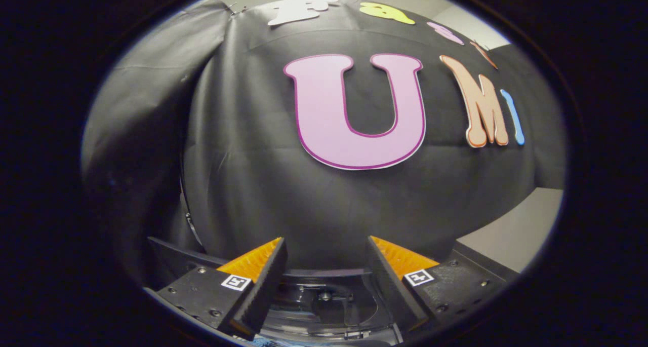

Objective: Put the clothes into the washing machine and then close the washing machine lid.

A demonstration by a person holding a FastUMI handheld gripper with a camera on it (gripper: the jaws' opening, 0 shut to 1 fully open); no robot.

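Tongs [326, 251] gape empty above the washing machine [324, 304], its drum half hidden between them.

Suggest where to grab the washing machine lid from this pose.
Probably the dark curved rim of the washing machine lid, from above. That thin edge runs across just below the open hand-held gripper, whose fingers could straddle it. I can't make out a handle.
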